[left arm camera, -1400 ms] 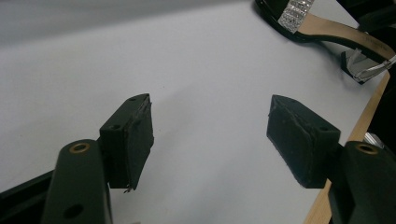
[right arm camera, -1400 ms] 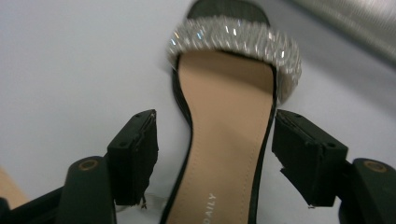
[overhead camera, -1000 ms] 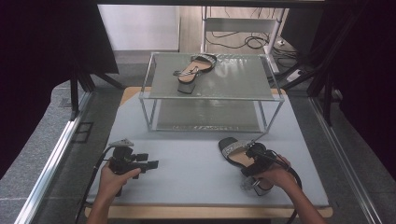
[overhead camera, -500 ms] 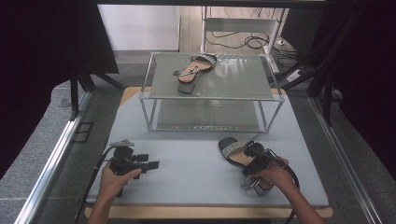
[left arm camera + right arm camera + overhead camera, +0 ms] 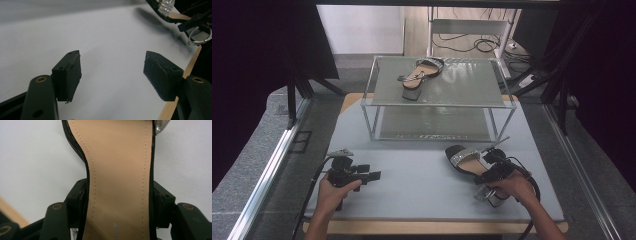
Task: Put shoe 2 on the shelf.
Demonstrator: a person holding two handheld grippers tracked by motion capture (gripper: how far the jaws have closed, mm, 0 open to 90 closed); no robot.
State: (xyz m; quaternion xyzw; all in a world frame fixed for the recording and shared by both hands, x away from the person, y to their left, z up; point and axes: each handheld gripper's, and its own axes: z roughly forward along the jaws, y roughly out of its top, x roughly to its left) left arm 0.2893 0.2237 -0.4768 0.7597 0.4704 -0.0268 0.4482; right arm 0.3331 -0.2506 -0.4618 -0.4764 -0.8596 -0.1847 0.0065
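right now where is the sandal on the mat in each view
High view: the sandal lies low and right on the grey mat, in front of the shelf, with the right gripper at its heel end.
Left gripper view: its jewelled strap and sole sit in the top right corner.
Right gripper view: its tan insole runs up the middle between the jaws, which have just been closing.
Shared landmark: the grey mat.
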